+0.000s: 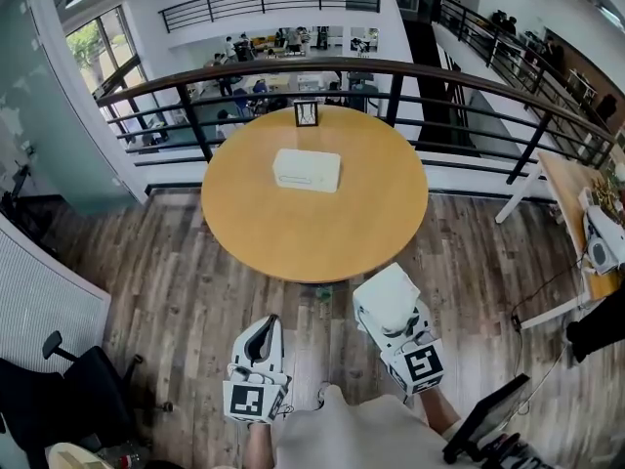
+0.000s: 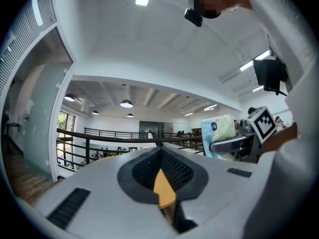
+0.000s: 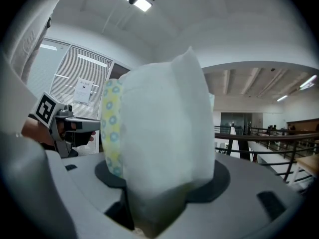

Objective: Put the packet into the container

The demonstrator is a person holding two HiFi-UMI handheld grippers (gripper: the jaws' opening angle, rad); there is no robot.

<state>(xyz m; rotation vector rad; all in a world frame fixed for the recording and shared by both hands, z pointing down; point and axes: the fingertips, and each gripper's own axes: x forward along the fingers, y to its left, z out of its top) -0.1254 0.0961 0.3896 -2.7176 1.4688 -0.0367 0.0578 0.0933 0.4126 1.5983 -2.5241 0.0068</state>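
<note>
A white soft packet [image 1: 386, 291] with a yellow dotted side [image 3: 112, 128] is clamped between the jaws of my right gripper [image 1: 391, 313], over the wooden floor just short of the table's near edge. The packet fills the right gripper view and hides what lies ahead. The white lidded container [image 1: 307, 169] sits near the middle of the round wooden table [image 1: 312, 242]. My left gripper [image 1: 262, 322] hovers to the left of the right one, its jaws together and empty. In the left gripper view the packet [image 2: 219, 133] shows at the right.
A small black picture frame [image 1: 306, 113] stands at the table's far edge. A dark metal railing [image 1: 410, 76] curves behind the table, with an open lower floor beyond. A black office chair [image 1: 78, 389] is at the lower left, and another desk [image 1: 576, 193] stands at the right.
</note>
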